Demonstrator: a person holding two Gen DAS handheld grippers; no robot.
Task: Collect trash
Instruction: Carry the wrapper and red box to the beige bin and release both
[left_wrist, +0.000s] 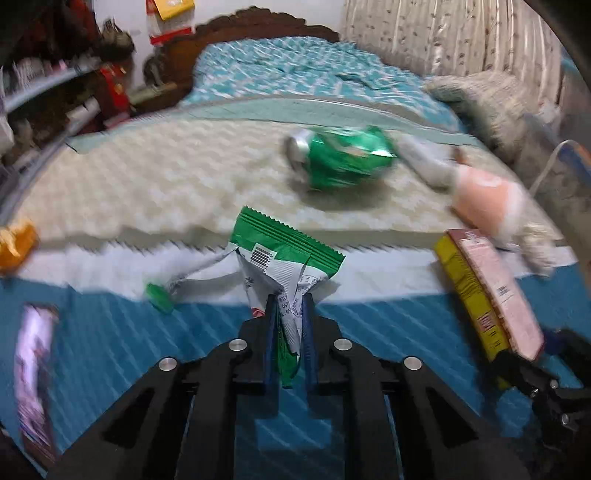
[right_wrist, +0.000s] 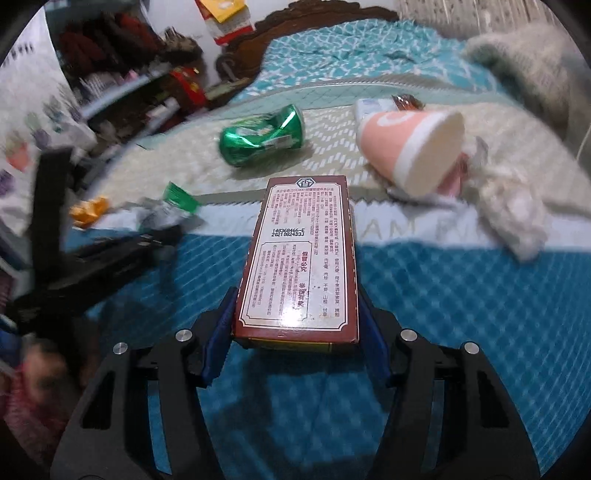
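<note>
Currently both of my hands are loaded. My left gripper (left_wrist: 290, 299) is pressed nearly together on the crumpled tail of a green and white snack wrapper (left_wrist: 284, 266); I pinch it by the thin twisted end because the film gives nothing else firm to hold, so the printed top fans out above the fingertips and hangs clear of the blue quilt (left_wrist: 110, 332).

My right gripper (right_wrist: 295, 306) is part-spread around a maroon printed carton (right_wrist: 299, 254), pads on its two long side walls near the rear end. That leaves the label face up and the far end jutting forward, unsupported. I judge this grip adequate for carrying, though the long overhang could let the box pivot if I swing fast.

Trash not yet collected, all on the cream mat (right_wrist: 177, 166) further up the bed: a dented green can (right_wrist: 262, 134) on its side, a pink paper cup (right_wrist: 410, 147) tipped over beside crumpled tissue (right_wrist: 513, 218), and an orange wrapper (right_wrist: 90, 210) near the left edge. No bin or bag shows in either view, so I cannot say where the drop point is.
</note>
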